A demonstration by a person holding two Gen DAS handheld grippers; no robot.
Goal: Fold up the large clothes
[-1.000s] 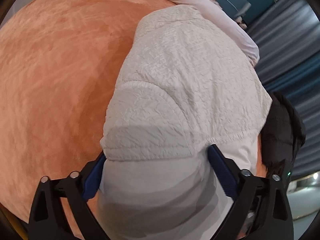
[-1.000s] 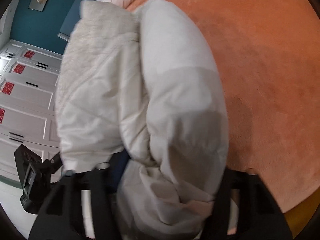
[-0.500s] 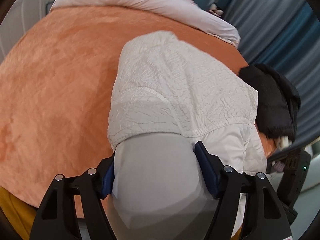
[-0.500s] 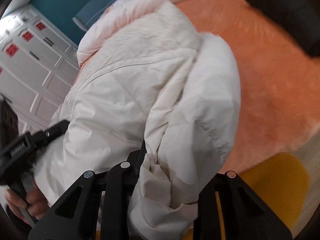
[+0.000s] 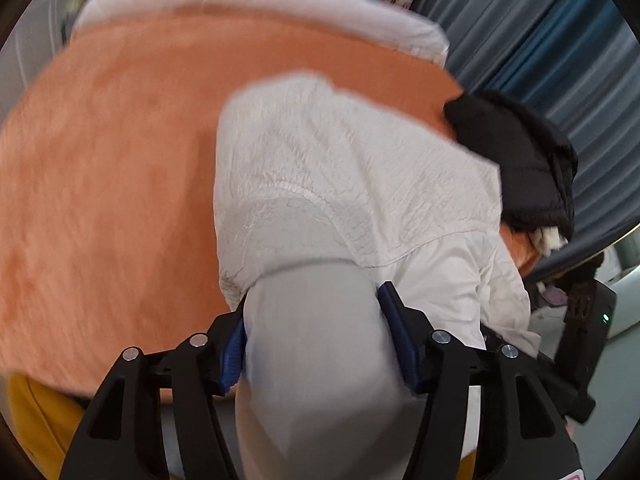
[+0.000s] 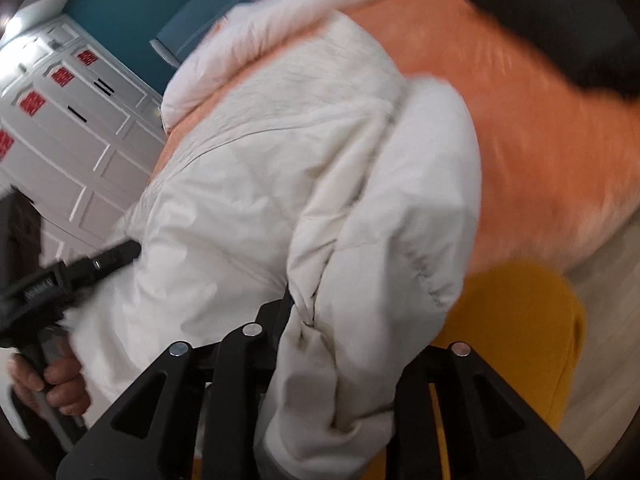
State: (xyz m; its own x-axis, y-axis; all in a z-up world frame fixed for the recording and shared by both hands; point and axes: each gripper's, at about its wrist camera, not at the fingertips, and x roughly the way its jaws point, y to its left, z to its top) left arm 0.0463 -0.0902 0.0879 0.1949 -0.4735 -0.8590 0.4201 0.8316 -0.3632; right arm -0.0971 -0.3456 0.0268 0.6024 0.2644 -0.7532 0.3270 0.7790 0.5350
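A white puffy jacket (image 5: 344, 184) lies partly on an orange bed cover (image 5: 104, 168) and hangs over its near edge. My left gripper (image 5: 316, 332) is shut on a thick fold of the jacket between its blue pads (image 5: 394, 320). My right gripper (image 6: 340, 344) is shut on another bunched part of the jacket (image 6: 280, 184). The left gripper's black body (image 6: 72, 272) and the hand holding it show at the left of the right wrist view. The right gripper's body (image 5: 576, 316) shows at the right of the left wrist view.
A black garment (image 5: 520, 160) lies at the bed's right edge; it also shows in the right wrist view (image 6: 560, 20). A pink-white duvet (image 5: 256, 4) lies along the far side. Yellow bedding (image 6: 512, 320) hangs below the near edge. White cupboards (image 6: 68, 128) and grey curtains (image 5: 540, 40) stand around.
Both grippers have pulled back toward the near edge of the bed with the jacket in their jaws. More of the bed, the black garment and the yellow bedding have come into view.
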